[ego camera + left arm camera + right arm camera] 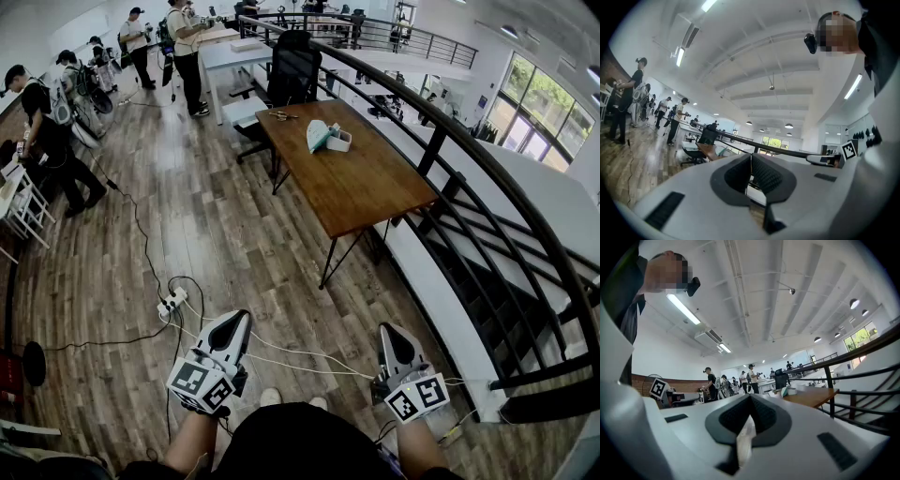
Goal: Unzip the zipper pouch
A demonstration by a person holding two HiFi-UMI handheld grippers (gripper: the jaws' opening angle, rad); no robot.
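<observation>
1. The wooden floor [234,225] fills the middle of the head view. I judge the step in hand to be the walk-up, since the person stands well apart from the work.
2. The wooden surface [366,187] sits upper centre. Its left long side looks best to approach, because the black railing [450,122] closes off the right.
3. A black office chair [293,66] blocks the far end. The people [47,131] at upper left are well apart.
4. A black cable [141,234] and a white power strip [172,302] lie at lower left, so step around them.
5. The zipper pouch [317,134], teal and white, lies on the far part of the surface, just beside a white box [339,141].
6. The left tongs [242,317] and right tongs [387,330] hang low, both closed on nothing. They should open on arrival, one pinning the pouch and the other pinching the pull.
</observation>
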